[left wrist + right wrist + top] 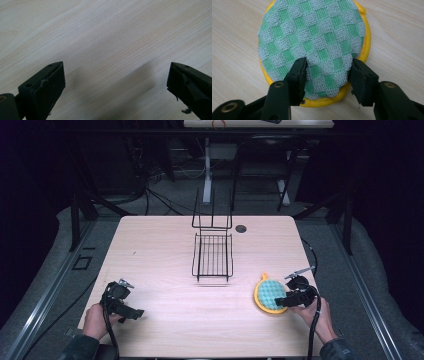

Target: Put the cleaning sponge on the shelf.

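A round scrubber pad (269, 291) with a yellow rim and a green-and-white checked mesh top (312, 32) lies flat on the table's right side. My right gripper (281, 301) comes at it from the near right. In the right gripper view its jaws (328, 75) pinch the near edge of the mesh, which is indented where they press. My left gripper (134, 313) rests low at the table's near left, held by a hand. In the left gripper view it (115, 82) stands wide open over bare wood with nothing between the jaws.
A black wire rack (212, 256) with upright back posts stands at the middle of the light wooden table (160, 245). A small dark cable hole (241, 228) sits behind it. Dark floor, cables and table legs surround the table.
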`<action>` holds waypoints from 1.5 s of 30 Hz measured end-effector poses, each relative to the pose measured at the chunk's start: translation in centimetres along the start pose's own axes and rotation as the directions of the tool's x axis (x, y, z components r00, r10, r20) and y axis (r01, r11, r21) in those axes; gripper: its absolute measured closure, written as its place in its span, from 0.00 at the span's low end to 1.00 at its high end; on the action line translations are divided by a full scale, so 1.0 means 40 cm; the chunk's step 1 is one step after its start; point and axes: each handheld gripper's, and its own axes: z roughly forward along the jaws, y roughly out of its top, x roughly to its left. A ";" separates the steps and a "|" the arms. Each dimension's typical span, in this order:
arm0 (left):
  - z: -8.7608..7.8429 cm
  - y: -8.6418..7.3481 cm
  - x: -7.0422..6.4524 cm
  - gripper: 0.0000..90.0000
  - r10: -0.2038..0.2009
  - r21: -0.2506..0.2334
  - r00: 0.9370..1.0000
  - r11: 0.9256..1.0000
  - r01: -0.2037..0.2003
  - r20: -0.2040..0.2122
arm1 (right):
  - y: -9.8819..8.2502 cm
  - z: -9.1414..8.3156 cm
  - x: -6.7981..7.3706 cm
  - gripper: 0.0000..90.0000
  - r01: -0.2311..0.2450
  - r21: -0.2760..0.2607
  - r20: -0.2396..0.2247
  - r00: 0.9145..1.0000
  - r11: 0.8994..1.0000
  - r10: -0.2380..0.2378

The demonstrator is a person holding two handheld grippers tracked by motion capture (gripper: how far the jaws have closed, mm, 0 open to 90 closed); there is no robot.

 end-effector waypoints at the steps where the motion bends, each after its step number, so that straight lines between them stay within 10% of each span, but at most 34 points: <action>1: 0.001 0.000 0.000 0.02 0.002 0.002 1.000 1.000 -0.002 -0.001 | -0.001 0.000 0.002 0.60 0.000 -0.002 0.004 1.000 1.000 0.000; 23: -0.002 -0.001 0.001 0.02 -0.006 -0.007 1.000 1.000 0.006 -0.006 | -0.011 -0.008 0.005 0.90 -0.052 -0.044 0.022 0.998 0.998 0.053; 45: -0.003 -0.001 0.003 0.02 -0.006 -0.008 1.000 1.000 0.006 -0.001 | -0.010 -0.035 0.015 0.95 -0.022 -0.091 0.054 0.998 0.996 0.027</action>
